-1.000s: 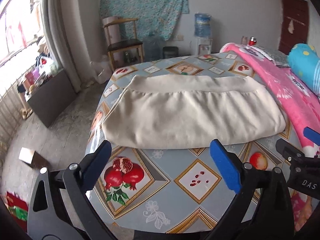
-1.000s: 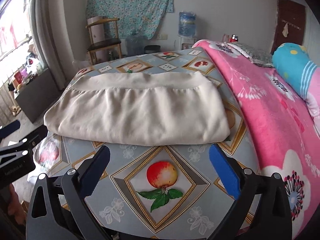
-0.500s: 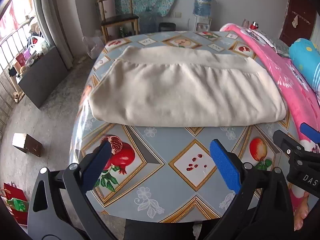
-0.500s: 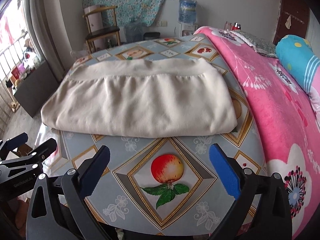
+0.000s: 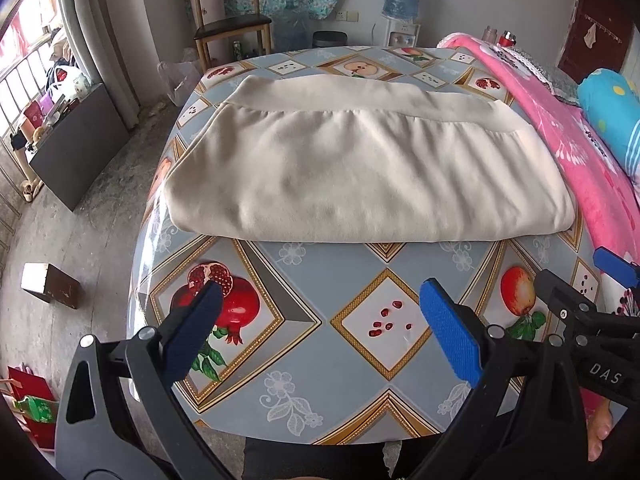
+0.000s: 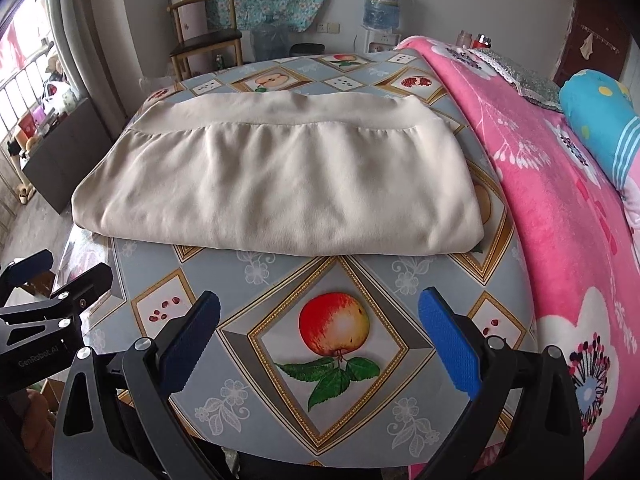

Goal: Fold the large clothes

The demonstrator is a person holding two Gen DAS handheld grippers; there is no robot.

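Note:
A cream garment [image 5: 360, 168] [image 6: 276, 184] lies folded into a wide rectangle on the fruit-patterned tablecloth [image 5: 320, 340] [image 6: 256, 320], its banded hem along the far side. My left gripper [image 5: 320, 304] hovers open above the near part of the table, short of the garment's front fold. My right gripper [image 6: 320, 312] is also open, over the printed apple, nothing between its blue pads. Each gripper shows at the edge of the other's view.
A pink floral blanket [image 6: 560, 200] covers the right side, with a blue pillow [image 6: 596, 120] on it. A wooden chair [image 5: 228, 28], a water dispenser [image 5: 400, 0] and a dark cabinet [image 5: 76, 144] stand beyond the table. A small box [image 5: 48, 284] sits on the concrete floor.
Both grippers have risen and tilted downward, so the table and folded garment appear more from above. The garment has not moved.

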